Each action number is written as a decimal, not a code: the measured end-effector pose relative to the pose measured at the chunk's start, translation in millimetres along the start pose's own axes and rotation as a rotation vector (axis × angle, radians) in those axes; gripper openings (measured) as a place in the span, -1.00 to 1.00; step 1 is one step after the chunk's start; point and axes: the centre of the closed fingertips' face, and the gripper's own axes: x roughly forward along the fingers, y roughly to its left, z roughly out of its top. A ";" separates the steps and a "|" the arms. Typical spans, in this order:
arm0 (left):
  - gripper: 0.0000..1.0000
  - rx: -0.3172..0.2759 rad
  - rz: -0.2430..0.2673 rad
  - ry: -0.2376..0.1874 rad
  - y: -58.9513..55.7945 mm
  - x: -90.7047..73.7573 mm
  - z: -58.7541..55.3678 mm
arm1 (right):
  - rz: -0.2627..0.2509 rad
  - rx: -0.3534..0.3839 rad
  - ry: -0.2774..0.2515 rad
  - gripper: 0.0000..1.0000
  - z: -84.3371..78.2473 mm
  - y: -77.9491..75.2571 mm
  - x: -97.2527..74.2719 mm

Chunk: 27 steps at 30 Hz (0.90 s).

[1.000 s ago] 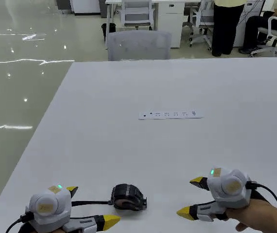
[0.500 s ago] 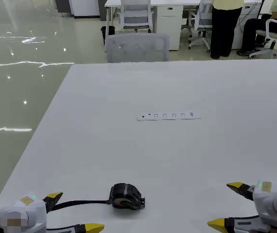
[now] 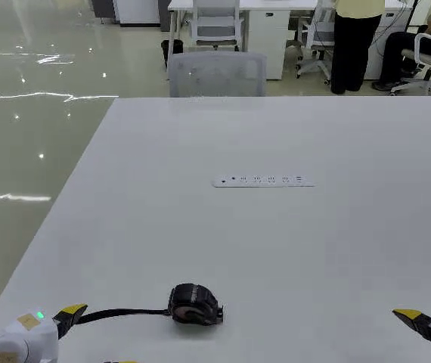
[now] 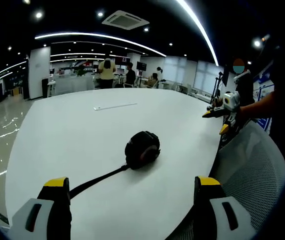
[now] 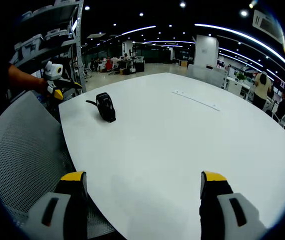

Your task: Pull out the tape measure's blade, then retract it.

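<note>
A black tape measure (image 3: 194, 304) lies on the white table (image 3: 276, 242) near its front edge, and a black strap (image 3: 117, 312) trails left from it. My left gripper (image 4: 131, 186) is open and empty, a short way back from the tape measure (image 4: 142, 148); one of its yellow fingertips (image 3: 70, 311) lies by the strap's end. My right gripper (image 5: 142, 181) is open and empty, well off to the side of the tape measure (image 5: 105, 106). One right fingertip (image 3: 408, 314) shows at the bottom right corner of the head view.
A white power strip (image 3: 262, 181) lies mid-table. A grey chair (image 3: 216, 72) stands at the far edge, with people and office chairs behind it. A mesh chair back (image 5: 22, 145) sits just off the near edge. The floor drops away to the left.
Both grippers have drawn back toward the near edge and apart, sliding mostly out of the head view. The tape measure and its strap have stayed in place.
</note>
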 end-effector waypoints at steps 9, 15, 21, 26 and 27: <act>1.00 -0.011 -0.006 0.007 -2.6 1.3 -3.8 | -0.021 -0.005 -0.011 0.98 -4.6 -9.0 -7.9; 1.00 -0.017 0.000 0.000 0.3 -3.0 -2.4 | -0.016 -0.031 0.001 0.97 -4.5 -6.5 -5.7; 1.00 -0.001 0.005 0.011 1.1 -2.8 -1.7 | -0.005 -0.042 0.000 0.96 1.4 -3.6 -2.5; 1.00 0.004 -0.003 0.003 1.6 0.7 3.0 | -0.008 -0.028 -0.004 0.95 0.6 -5.4 -2.8; 1.00 0.005 -0.005 0.001 1.1 1.2 3.7 | -0.011 -0.039 0.009 0.94 -2.3 -5.2 -3.3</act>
